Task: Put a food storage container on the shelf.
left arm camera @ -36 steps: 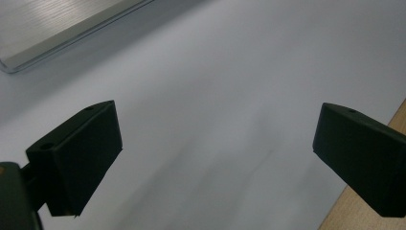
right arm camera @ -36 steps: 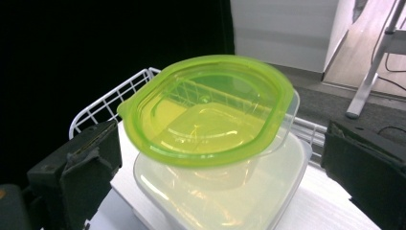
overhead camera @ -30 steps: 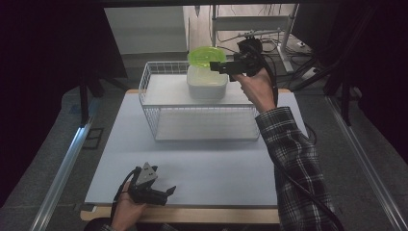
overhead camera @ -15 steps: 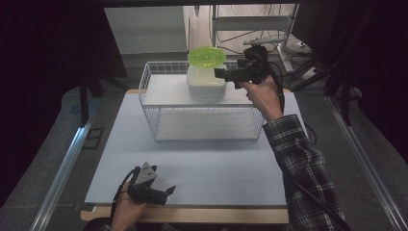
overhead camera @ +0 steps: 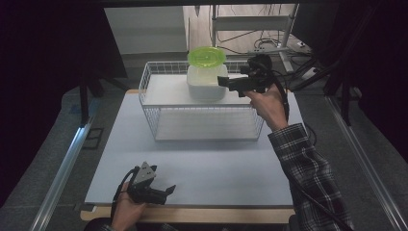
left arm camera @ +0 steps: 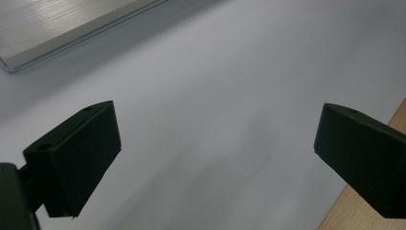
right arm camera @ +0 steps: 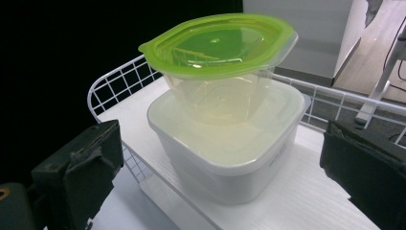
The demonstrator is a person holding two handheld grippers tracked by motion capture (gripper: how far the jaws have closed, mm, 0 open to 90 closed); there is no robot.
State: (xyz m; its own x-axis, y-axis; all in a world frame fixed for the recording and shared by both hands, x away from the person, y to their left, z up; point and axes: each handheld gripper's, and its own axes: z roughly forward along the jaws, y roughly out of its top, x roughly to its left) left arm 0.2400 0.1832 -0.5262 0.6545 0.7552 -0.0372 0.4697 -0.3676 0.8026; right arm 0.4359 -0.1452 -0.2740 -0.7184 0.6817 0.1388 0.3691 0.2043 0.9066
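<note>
A clear tub with a green lid (overhead camera: 207,56) (right arm camera: 221,40) stands on top of a larger white lidded container (overhead camera: 207,83) (right arm camera: 230,143), both inside a white wire basket (overhead camera: 159,115) (right arm camera: 115,81) at the back of the table. My right gripper (overhead camera: 222,81) (right arm camera: 218,167) is open just to the right of the stack, jaws wide apart and holding nothing. My left gripper (overhead camera: 169,189) (left arm camera: 215,158) rests open near the table's front edge, over bare white tabletop (left arm camera: 215,86).
The basket takes up the back half of the white table (overhead camera: 202,163); a wooden strip (overhead camera: 192,214) (left arm camera: 368,211) runs along the front edge. Metal rails (overhead camera: 62,168) flank the table, and shelving with cables (overhead camera: 260,29) stands behind.
My right gripper has drawn back to the right, away from the green-lidded tub, which now stands alone on the white container. The left gripper has stayed put.
</note>
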